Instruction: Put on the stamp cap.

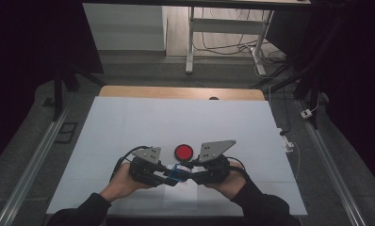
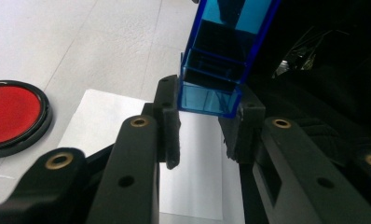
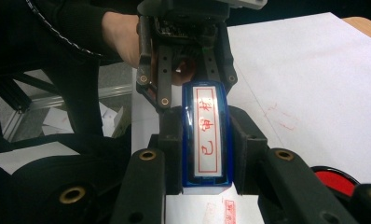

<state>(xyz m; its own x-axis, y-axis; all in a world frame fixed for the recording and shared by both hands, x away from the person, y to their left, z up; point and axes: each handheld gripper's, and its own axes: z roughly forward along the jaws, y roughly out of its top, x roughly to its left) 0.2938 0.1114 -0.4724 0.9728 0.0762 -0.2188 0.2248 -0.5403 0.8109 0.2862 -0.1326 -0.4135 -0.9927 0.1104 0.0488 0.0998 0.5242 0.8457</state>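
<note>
Currently both grippers clamp the blue stamp at lower centre of the high view: left gripper closed on one end, right gripper closed around the body, its red-character label facing up. Step looks like pulling the stamp apart or re-gripping, so keep the pull straight along its long axis, no twisting. Red ink pad, an open round tin just above, shows red ink inside. White paper lies underneath.

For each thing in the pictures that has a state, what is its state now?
blue stamp: held above the table between both grippers, one at each end
left gripper: shut on the blue stamp
right gripper: shut on the blue stamp
red ink pad: uncovered, lying flat on the table
</note>
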